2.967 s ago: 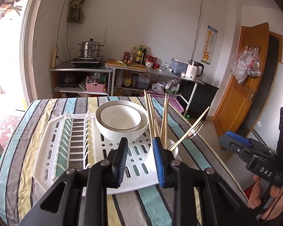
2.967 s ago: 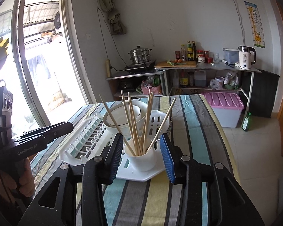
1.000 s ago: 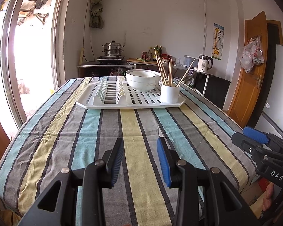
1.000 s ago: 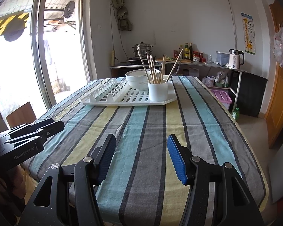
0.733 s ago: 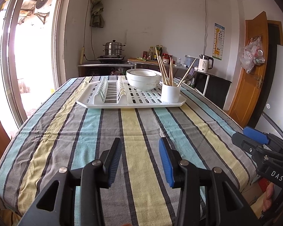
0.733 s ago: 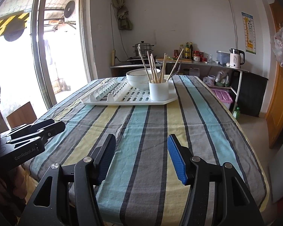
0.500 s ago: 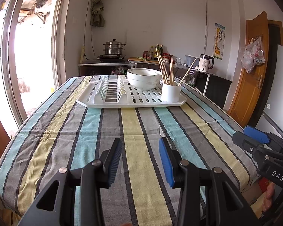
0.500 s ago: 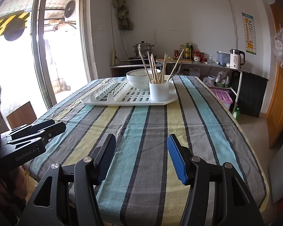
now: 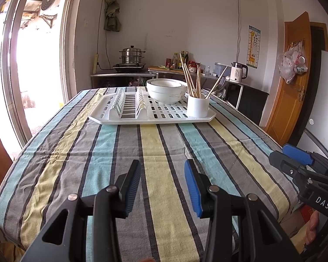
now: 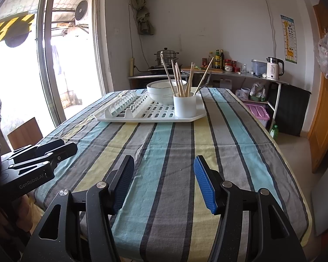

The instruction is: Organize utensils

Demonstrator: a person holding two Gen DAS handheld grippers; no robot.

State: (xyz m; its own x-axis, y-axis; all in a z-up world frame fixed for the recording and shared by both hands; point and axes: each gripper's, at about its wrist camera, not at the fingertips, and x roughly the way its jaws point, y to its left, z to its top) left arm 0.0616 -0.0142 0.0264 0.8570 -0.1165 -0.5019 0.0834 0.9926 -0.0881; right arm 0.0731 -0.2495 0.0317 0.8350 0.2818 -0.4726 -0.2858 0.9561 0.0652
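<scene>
Both grippers hang over the near end of the striped tablecloth (image 9: 164, 144), well apart from the utensils. The left gripper (image 9: 162, 182) has its jaws spread with nothing between them, having just eased wider; the right gripper (image 10: 164, 182) is spread wider, also empty. At the far end a white drying rack (image 9: 151, 114) carries a bowl (image 9: 166, 90) and, at its right corner, a white cup (image 9: 197, 107) holding chopsticks (image 9: 189, 76) and a fork (image 9: 218, 84).

left tool (image 9: 162, 182) | backed away from rack (image 9: 151, 114) | jaws wider, empty
</scene>
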